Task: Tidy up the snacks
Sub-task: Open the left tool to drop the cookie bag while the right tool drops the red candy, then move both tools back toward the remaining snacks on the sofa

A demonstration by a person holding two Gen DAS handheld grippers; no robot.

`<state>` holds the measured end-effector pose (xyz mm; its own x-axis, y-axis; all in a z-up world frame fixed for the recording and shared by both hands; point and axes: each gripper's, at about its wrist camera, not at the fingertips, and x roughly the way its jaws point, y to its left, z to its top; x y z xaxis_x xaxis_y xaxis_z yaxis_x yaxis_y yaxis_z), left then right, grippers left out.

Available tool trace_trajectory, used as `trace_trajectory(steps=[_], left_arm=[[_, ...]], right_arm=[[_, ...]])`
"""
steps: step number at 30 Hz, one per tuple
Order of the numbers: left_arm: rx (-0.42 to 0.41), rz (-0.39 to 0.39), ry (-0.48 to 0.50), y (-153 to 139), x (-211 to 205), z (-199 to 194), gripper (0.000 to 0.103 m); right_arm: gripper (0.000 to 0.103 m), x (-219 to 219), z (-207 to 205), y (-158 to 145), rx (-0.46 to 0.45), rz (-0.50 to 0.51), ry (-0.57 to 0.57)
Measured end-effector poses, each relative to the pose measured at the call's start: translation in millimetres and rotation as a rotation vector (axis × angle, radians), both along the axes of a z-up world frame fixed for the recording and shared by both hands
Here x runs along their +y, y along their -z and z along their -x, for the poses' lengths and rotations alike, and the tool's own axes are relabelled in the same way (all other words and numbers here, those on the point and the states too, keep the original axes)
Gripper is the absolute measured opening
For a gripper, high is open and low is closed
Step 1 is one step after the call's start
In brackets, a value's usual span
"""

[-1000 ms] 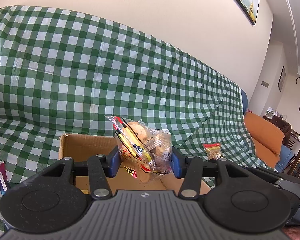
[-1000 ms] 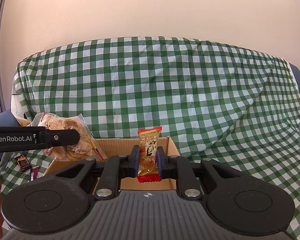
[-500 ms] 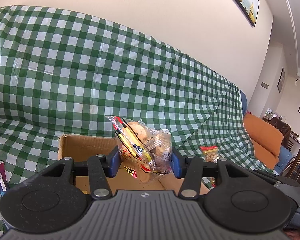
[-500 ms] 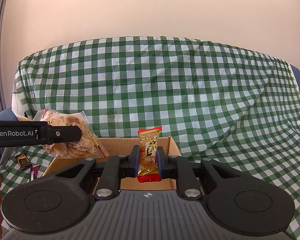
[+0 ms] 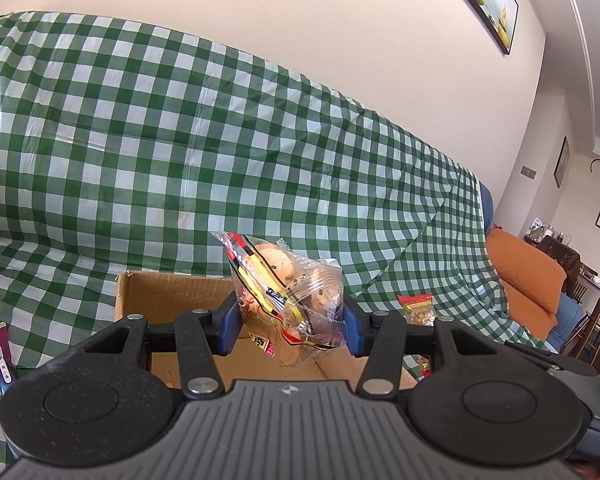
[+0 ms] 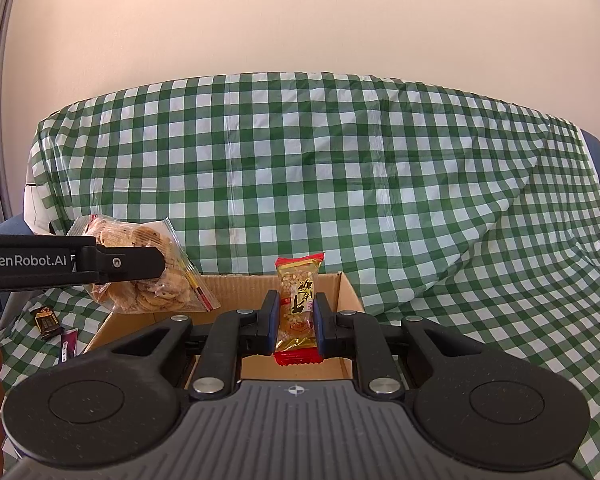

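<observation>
Your left tongs [image 5: 290, 322] clamp the cookie bag [image 5: 288, 292] | your right tongs [image 6: 296, 322] clamp the peanut bar [image 6: 298, 304] | both above the cardboard box [image 6: 228, 292]

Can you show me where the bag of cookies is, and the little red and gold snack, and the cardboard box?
bag of cookies [image 5: 288, 304]: left wrist view, clear middle.
red and gold snack [image 6: 298, 304]: right wrist view, wrapper front.
cardboard box [image 6: 236, 292]: right wrist view, inner back wall.

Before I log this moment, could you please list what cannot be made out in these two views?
- Floor of the cardboard box: both views, hidden by the grippers' bodies.
- Dark packet and purple packet: right view, print too small.
- Red-topped snack packet beyond the left gripper: left view, lower part hidden.
</observation>
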<state>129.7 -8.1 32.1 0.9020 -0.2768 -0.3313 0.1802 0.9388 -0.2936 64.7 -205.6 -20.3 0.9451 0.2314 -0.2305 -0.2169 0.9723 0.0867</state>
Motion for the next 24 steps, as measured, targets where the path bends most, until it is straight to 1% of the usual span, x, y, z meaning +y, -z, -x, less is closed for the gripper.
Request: trace_trajectory(steps=[10,12,13,14,15,16,17,18,22,24], left_arm=[[0.001,0.006,0.007,-0.9,-1.2,-0.5,0.055],[0.007,0.012,0.024,-1.9,-3.8,-1.3,0.056],[0.007,0.012,0.027,-2.8,-5.0,-1.0,0.058],[0.006,0.007,0.026,-3.3,-6.3,-1.0,0.063],[0.001,0.007,0.024,-4.1,-7.0,-1.1,0.065],[-0.003,0.011,0.020,-5.1,-6.2,-1.4,0.067],[-0.005,0.015,0.017,-6.1,-5.8,-2.2,0.068],[-0.006,0.019,0.016,-6.7,-6.2,-2.7,0.068],[-0.010,0.014,-0.001,-6.5,-3.5,-3.7,0.069],[-0.027,0.009,-0.010,-7.3,-3.3,-2.6,0.069]], right_arm=[[0.018,-0.3,-1.0,-0.7,0.004,-0.001,-0.003],[0.019,-1.2,-3.2,-0.6,0.011,-0.002,-0.010],[0.019,-1.7,-4.5,-0.4,0.015,-0.003,-0.011],[0.021,-2.0,-5.9,-0.5,0.018,-0.001,-0.010],[0.029,-2.2,-6.5,-0.6,0.019,0.001,-0.009],[0.033,-2.8,-6.9,-1.0,0.016,0.001,-0.005],[0.039,-3.2,-6.8,-0.9,0.013,0.002,-0.002],[0.042,-3.8,-7.1,-1.1,0.011,0.005,0.002],[0.048,-6.0,-9.9,-0.9,0.013,0.000,0.009],[0.053,-5.6,-11.2,-0.9,0.012,-0.003,0.013]])
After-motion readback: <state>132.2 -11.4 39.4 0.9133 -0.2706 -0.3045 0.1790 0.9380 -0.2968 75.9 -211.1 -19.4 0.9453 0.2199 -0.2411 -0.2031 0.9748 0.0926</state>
